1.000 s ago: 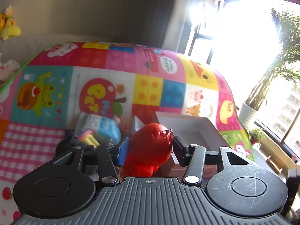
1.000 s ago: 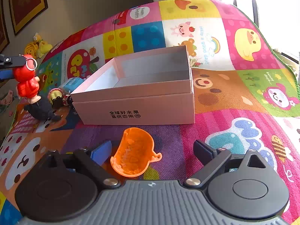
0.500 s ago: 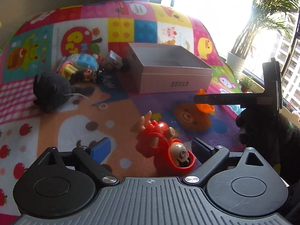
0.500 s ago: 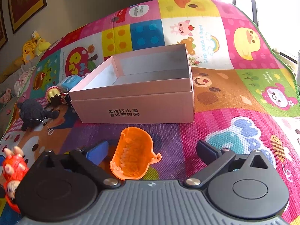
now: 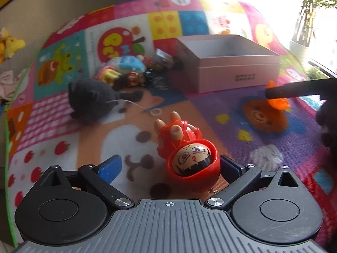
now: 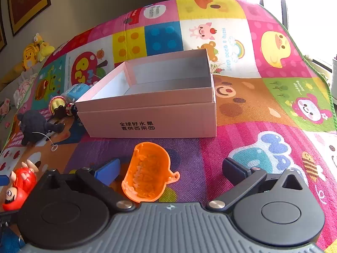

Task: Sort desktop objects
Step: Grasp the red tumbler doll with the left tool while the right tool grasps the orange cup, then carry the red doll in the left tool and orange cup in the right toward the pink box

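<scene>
A red hooded toy figure (image 5: 185, 149) lies on the play mat, head toward the camera, between the jaws of my left gripper (image 5: 169, 167). Those jaws are opening; the left pad stands well clear of it and the right pad is close beside its hood. The same figure (image 6: 19, 187) shows at the lower left of the right wrist view. My right gripper (image 6: 170, 170) is also opening, with an orange chick-shaped shell (image 6: 147, 175) lying hollow side up between its jaws, untouched. An open pink box (image 6: 151, 118) stands just beyond it.
A black plush toy (image 5: 90, 99) with a string tag lies left of the box (image 5: 238, 71). A cluster of small toys (image 5: 126, 71) sits behind it. Yellow plush toys (image 6: 33, 50) rest by the wall. The mat's green edge (image 6: 316, 71) and a window are at the right.
My left gripper came down from above the mat and let go of the red figure, which now lies on the mat between widened jaws. The right gripper stayed put and spread slightly.
</scene>
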The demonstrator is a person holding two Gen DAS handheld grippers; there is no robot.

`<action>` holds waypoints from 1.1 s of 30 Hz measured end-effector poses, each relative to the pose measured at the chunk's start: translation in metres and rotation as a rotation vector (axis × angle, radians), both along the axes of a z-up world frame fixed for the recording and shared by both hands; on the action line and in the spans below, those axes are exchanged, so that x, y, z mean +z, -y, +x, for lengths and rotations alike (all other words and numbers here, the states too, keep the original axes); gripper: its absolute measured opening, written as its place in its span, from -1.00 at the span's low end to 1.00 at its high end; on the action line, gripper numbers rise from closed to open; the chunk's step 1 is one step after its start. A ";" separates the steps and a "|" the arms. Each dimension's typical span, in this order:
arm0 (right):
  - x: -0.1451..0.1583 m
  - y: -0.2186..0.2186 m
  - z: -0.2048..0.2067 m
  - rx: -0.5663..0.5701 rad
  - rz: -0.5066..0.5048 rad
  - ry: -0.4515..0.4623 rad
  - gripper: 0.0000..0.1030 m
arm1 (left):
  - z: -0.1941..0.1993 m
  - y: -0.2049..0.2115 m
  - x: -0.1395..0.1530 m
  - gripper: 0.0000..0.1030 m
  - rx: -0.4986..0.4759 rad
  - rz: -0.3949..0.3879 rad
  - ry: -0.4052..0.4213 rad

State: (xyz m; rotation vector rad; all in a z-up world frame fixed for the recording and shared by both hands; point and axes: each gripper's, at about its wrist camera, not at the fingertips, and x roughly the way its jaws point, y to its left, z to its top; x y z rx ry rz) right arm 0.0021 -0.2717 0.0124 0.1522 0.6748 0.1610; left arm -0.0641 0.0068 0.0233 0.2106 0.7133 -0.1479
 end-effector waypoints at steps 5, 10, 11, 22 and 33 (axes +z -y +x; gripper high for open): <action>0.000 0.000 0.000 0.001 -0.005 -0.002 1.00 | 0.017 -0.018 -0.008 0.95 0.078 0.046 0.018; 0.000 -0.002 0.002 0.009 -0.014 -0.010 1.00 | 0.018 -0.030 -0.017 1.00 0.100 -0.100 -0.080; -0.001 -0.002 0.002 0.011 -0.018 -0.013 1.00 | 0.016 -0.031 -0.018 1.00 0.111 -0.118 -0.074; -0.001 -0.004 0.003 0.016 -0.028 -0.027 1.00 | 0.023 -0.028 -0.016 1.00 0.145 -0.117 -0.130; -0.002 -0.013 0.008 0.047 -0.102 -0.057 1.00 | 0.017 -0.022 0.005 1.00 0.082 -0.303 -0.024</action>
